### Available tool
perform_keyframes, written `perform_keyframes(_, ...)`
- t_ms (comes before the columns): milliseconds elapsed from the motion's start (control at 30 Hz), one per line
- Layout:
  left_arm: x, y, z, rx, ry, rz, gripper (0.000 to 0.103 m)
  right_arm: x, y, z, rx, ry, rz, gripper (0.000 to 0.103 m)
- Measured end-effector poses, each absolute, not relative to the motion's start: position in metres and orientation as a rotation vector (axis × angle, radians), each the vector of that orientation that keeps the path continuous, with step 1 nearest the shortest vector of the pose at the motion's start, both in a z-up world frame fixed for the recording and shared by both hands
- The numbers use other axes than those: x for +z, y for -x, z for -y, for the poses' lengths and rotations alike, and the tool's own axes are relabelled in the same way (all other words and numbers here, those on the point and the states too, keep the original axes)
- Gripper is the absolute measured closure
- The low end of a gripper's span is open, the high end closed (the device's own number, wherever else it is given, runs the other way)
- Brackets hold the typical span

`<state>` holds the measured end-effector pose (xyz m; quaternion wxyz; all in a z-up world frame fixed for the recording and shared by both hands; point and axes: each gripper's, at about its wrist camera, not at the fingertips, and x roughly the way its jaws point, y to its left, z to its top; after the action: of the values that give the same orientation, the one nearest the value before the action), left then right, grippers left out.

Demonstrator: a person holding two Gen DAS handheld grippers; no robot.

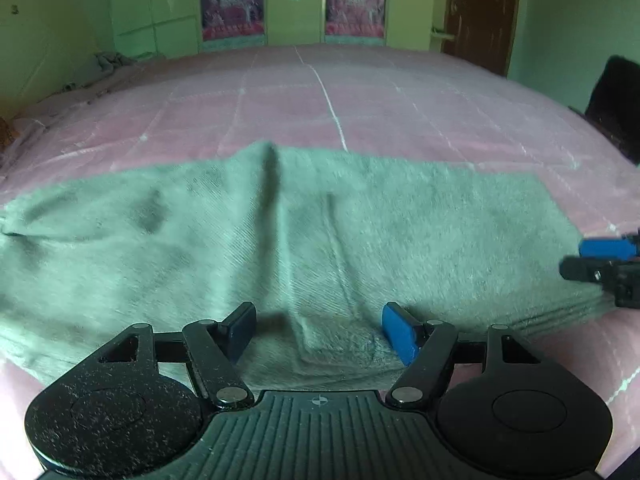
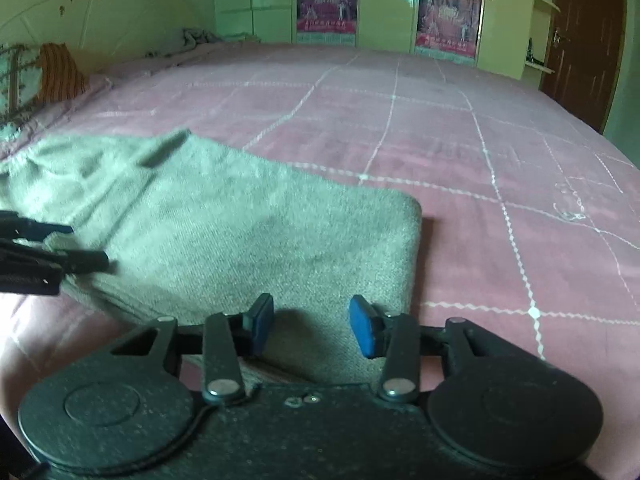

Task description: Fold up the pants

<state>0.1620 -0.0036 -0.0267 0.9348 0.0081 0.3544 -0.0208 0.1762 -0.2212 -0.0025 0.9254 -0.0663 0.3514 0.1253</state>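
Note:
Grey pants lie flat across the pink bedspread, folded lengthwise, with a ridge of cloth near the middle. My left gripper is open over the near edge of the pants, with a seam between its blue pads. My right gripper is open over the near right end of the pants, close to the folded edge. The right gripper also shows in the left wrist view at the far right. The left gripper shows in the right wrist view at the far left.
The bed fills both views; its pink checked bedspread stretches beyond the pants. Pillows and a crumpled cloth lie at the far left. Wardrobes with posters and a brown door stand behind.

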Motion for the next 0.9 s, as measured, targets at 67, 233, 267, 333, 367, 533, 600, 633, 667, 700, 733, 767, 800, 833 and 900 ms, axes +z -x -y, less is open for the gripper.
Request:
perform_keyframes(67, -0.013, -0.145, -0.019, -0.020, 0.039, -0.645, 0.032, 0.001, -0.170, 0.228, 0.257, 0.115, -0.697, 0.059)
perform_keyframes(233, -0.008, -0.097, -0.130, 0.132, 0.354, -0.518, 0.011, 0.010, -0.149, 0.263, 0.219, 0.058, -0.618, 0.057)
perform_keyframes(267, -0.015, -0.087, -0.155, 0.162, 0.433, -0.507, 0.010, 0.011, -0.147, 0.271, 0.192, 0.043, -0.600, 0.056)
perform_keyframes(333, -0.031, -0.072, -0.199, 0.231, 0.578, -0.504, 0.010, 0.012, -0.145, 0.291, 0.132, -0.019, -0.569, 0.056)
perform_keyframes(367, -0.039, -0.067, -0.219, 0.254, 0.652, -0.495, 0.010, 0.013, -0.144, 0.301, 0.105, -0.049, -0.561, 0.056)
perform_keyframes(533, -0.093, -0.079, -0.292, 0.159, 1.034, -0.455, 0.011, 0.007, -0.147, 0.331, 0.016, -0.046, -0.580, 0.055)
perform_keyframes(600, -0.104, -0.095, -0.308, 0.115, 1.096, -0.444, 0.010, 0.005, -0.147, 0.334, 0.003, -0.027, -0.592, 0.052)
perform_keyframes(633, -0.107, -0.104, -0.315, 0.094, 1.127, -0.438, 0.011, 0.005, -0.147, 0.335, -0.002, -0.018, -0.596, 0.050)
perform_keyframes(667, -0.110, -0.115, -0.321, 0.072, 1.162, -0.435, 0.011, 0.004, -0.147, 0.335, -0.005, -0.013, -0.601, 0.049)
perform_keyframes(700, -0.114, -0.124, -0.327, 0.042, 1.200, -0.430, 0.011, 0.003, -0.148, 0.334, -0.007, -0.010, -0.607, 0.048)
perform_keyframes(733, -0.118, -0.134, -0.331, 0.022, 1.236, -0.427, 0.011, 0.002, -0.147, 0.333, -0.009, -0.007, -0.612, 0.048)
perform_keyframes(767, -0.121, -0.142, -0.333, 0.004, 1.259, -0.420, 0.013, 0.001, -0.148, 0.330, -0.010, -0.003, -0.617, 0.047)
perform_keyframes(800, -0.123, -0.149, -0.332, 0.001, 1.260, -0.414, 0.019, 0.000, -0.149, 0.328, -0.010, 0.000, -0.621, 0.047)
perform_keyframes(833, -0.125, -0.154, -0.330, 0.026, 1.247, -0.432, 0.050, -0.001, -0.150, 0.326, -0.008, 0.004, -0.622, 0.046)
perform_keyframes(900, -0.147, -0.166, -0.319, 0.099, 1.243, -0.494, 0.082, -0.001, -0.152, 0.318, -0.004, 0.003, -0.621, 0.045)
